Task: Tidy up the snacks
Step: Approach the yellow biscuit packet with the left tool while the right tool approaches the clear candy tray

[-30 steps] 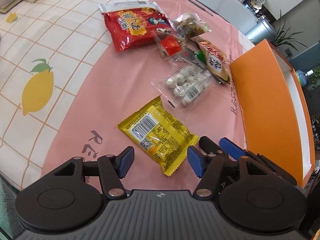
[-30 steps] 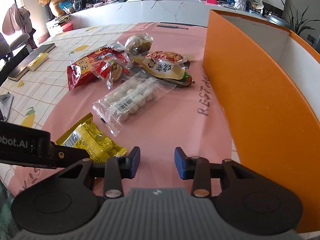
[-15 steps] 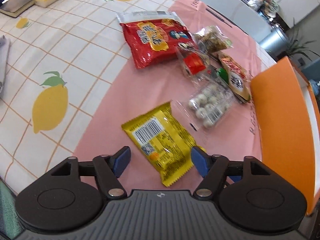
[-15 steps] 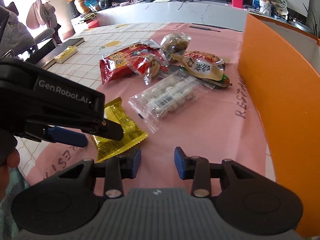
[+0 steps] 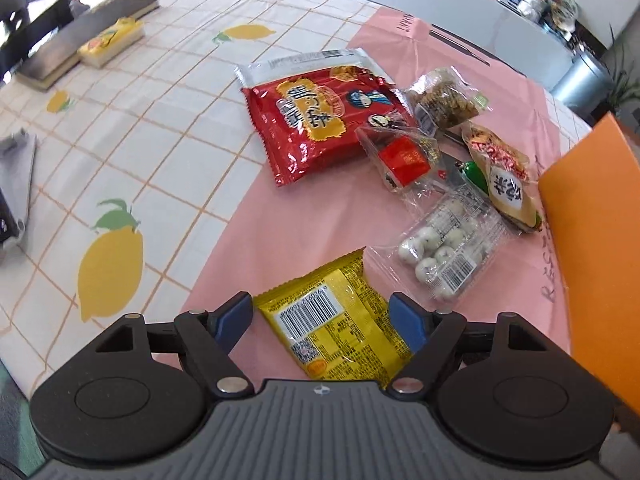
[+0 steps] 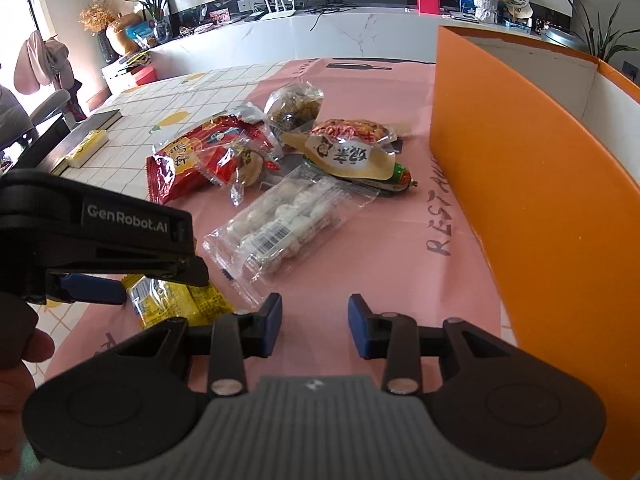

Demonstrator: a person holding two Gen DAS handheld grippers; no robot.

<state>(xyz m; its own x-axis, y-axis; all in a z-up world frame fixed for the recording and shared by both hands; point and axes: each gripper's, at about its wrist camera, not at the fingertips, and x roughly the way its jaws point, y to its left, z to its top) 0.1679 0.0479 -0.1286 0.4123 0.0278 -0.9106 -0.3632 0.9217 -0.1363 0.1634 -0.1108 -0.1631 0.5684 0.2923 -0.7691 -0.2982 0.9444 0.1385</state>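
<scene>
A yellow snack packet (image 5: 332, 320) lies on the pink mat between the open jaws of my left gripper (image 5: 322, 318); the blue pads stand on either side of it, apart from it. The packet also shows in the right wrist view (image 6: 172, 300), partly hidden by the left gripper body (image 6: 100, 232). A clear pack of white balls (image 5: 444, 256) (image 6: 280, 228), a big red bag (image 5: 316, 116) (image 6: 188, 156), a small red-wrapped snack (image 5: 400, 160), a brown snack bag (image 5: 444, 100) and a sausage pack (image 5: 504, 176) (image 6: 352, 152) lie beyond. My right gripper (image 6: 314, 320) is open and empty above the mat.
An orange box (image 6: 520, 168) (image 5: 596, 240) with white inner walls stands at the right. A yellow block (image 5: 112, 40) and a dark book (image 5: 80, 40) lie far left on the lemon-print tablecloth (image 5: 120, 160). A grey object (image 5: 16, 184) sits at the left edge.
My left gripper has moved forward over the yellow packet, which now sits between its open jaws. The right gripper has stayed open and nearly still.
</scene>
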